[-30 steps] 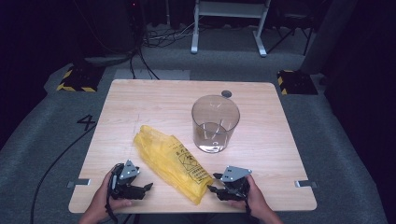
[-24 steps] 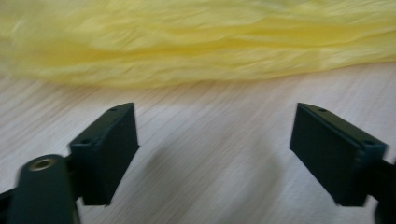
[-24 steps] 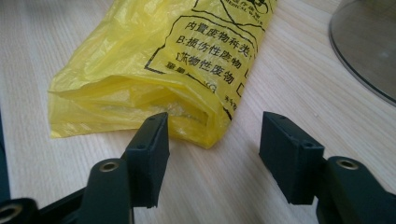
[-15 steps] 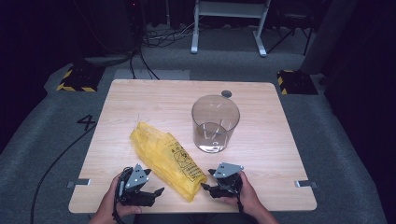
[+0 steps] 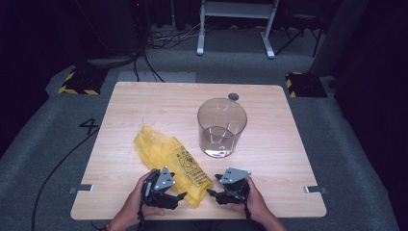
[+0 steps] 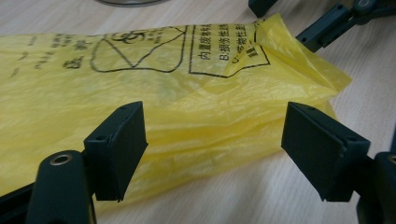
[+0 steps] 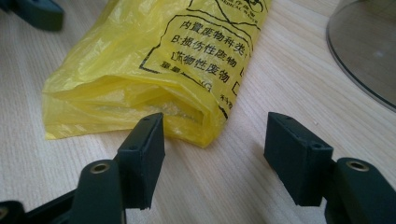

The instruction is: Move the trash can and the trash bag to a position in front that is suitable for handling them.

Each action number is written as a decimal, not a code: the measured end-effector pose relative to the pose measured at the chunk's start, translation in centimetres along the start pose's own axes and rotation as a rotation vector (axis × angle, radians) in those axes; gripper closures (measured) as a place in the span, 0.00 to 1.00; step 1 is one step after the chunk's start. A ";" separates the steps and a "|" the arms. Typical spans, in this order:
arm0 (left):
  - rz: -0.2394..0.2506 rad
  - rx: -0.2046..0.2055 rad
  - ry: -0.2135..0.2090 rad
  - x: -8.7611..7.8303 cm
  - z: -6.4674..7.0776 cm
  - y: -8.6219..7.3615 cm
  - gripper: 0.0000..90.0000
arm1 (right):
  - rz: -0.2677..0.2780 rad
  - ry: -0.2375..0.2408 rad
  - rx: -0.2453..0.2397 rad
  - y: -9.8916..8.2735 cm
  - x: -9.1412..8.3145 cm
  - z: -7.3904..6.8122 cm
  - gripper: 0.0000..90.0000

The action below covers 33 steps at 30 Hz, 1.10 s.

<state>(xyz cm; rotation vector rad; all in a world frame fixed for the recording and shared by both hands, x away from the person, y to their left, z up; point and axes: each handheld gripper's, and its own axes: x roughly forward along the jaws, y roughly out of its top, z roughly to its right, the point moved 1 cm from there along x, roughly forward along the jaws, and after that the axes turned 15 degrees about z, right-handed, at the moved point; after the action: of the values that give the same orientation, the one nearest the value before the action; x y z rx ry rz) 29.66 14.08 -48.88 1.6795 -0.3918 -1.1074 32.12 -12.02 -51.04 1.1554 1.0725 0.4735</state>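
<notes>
A crumpled yellow plastic bag (image 5: 166, 156) with black print lies flat on the wooden table (image 5: 144, 106), its near end between my two grippers. My left gripper (image 5: 179, 197) is at that end; in the left gripper view its jaws (image 6: 219, 149) stand open on either side of the bag's (image 6: 187, 93) edge, pads clear of it, having just closed in slightly. My right gripper (image 5: 210, 192) faces the bag's corner (image 7: 154, 70) from the other side. Its jaws (image 7: 215, 149) have just been opening, with bare table between them. A clear round container (image 5: 222, 127) stands behind.
A small dark disc (image 5: 233, 96) lies at the table's far edge behind the container. Metal brackets (image 5: 315, 189) stick out at both near corners. In the right gripper view the container's base (image 7: 369, 51) is close on the right. Cables and hazard-striped feet lie on the floor beyond.
My left gripper has slid right along the near edge to the bag's end. The right gripper has shifted slightly left and its jaws stand wider apart.
</notes>
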 end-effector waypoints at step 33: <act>-0.001 -0.058 0.025 0.3 -3.2 -2.4 0.28 | 0.008 0.043 -0.022 -0.2 -0.6 -0.2 0.37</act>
<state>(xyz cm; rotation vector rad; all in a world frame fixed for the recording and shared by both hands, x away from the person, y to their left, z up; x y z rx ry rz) 31.82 16.65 -51.05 1.6408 -0.3393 -1.0879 31.61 -12.40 -50.95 1.1348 1.0982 0.5170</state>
